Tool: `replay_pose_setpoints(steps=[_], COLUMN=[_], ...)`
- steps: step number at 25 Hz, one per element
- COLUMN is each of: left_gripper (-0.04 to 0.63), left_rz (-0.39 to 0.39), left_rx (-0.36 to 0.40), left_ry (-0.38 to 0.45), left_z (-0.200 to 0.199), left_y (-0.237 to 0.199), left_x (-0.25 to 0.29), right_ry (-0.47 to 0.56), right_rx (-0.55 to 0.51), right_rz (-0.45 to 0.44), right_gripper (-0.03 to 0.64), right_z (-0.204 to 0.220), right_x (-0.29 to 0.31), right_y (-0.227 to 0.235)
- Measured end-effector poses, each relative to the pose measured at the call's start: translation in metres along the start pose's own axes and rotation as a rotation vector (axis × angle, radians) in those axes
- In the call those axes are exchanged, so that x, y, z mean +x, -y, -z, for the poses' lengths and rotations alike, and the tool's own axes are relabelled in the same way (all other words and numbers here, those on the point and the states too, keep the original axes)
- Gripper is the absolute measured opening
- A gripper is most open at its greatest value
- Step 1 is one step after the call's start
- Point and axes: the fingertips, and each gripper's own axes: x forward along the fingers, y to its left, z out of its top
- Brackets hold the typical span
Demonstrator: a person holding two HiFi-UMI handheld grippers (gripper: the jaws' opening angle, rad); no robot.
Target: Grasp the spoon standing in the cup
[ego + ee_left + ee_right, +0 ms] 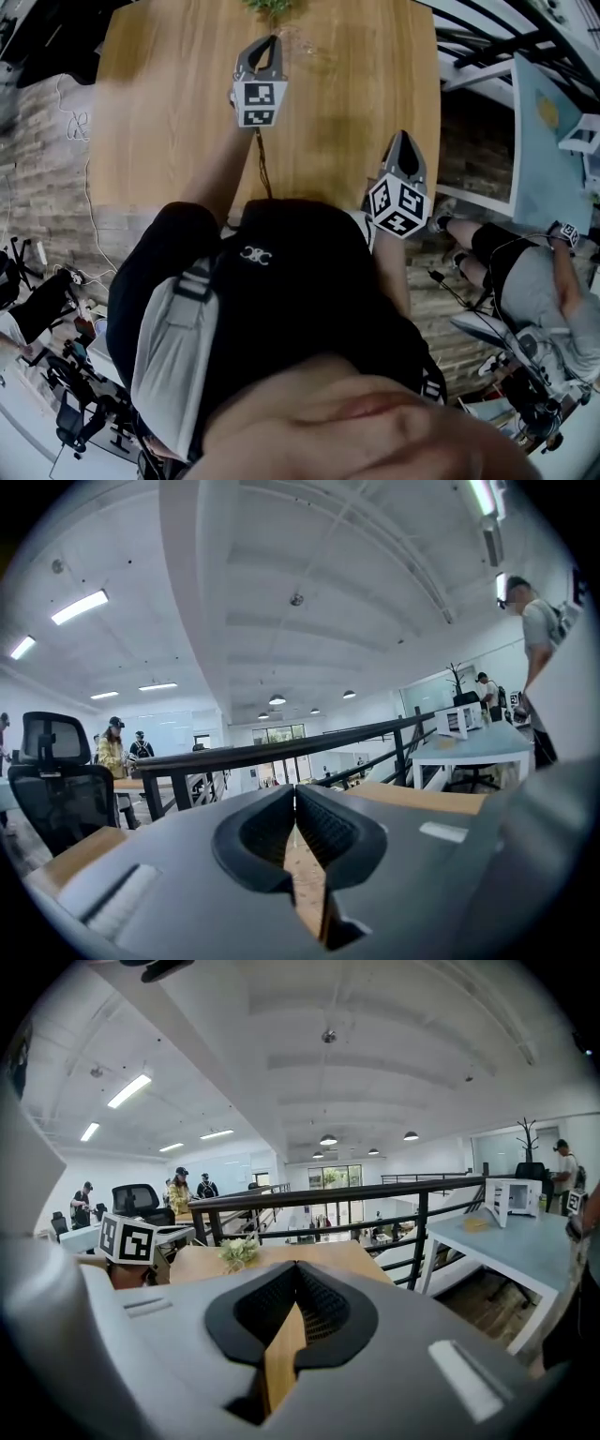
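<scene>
Seeing both tongs closed on nothing: right gripper (403, 145) over the wooden table (169, 122) near edge, left gripper (263, 47) toward its far edge beside a plant (270, 6). I can't spot the spoon or cup; grasp not begun.

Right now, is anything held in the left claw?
No: in the left gripper view the left claw is shut tip to tip, with only the wooden table showing beyond it.

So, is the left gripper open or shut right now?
Shut. The left gripper shows its jaw tips touching in the left gripper view, with nothing between them, only the wooden table beyond.
</scene>
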Motion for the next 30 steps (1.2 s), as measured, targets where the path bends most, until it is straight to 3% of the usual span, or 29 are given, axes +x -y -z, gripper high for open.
replay_pose_setpoints(steps=[6, 16, 21, 26, 30], left_gripper=[0.014, 0.014, 0.014, 0.014, 0.015], left_rz=[-0.034, -0.002, 0.036, 0.086, 0.133], left_rx=[-0.092, -0.081, -0.099, -0.136, -0.124], left_ry=[-0.024, -0.06, -0.042, -0.049, -0.05], left_z=[-0.019, -0.044, -0.057, -0.055, -0.057], left_y=[0.003, 0.046, 0.06, 0.091, 0.108], left_x=[-0.038, -0.085, -0.103, -0.102, -0.102], right_ry=[0.019, 0.093, 0.139, 0.19, 0.194], right_rx=[0.003, -0.017, -0.046, -0.055, -0.076], right_rz=[-0.111, -0.293, -0.323, -0.335, -0.332], right_gripper=[0.0, 0.0, 0.0, -0.002, -0.002], right_z=[-0.008, -0.037, -0.051, -0.06, -0.06], right_x=[0.017, 0.043, 0.038, 0.037, 0.035], right_y=[-0.028, -0.072, -0.094, -0.091, -0.091])
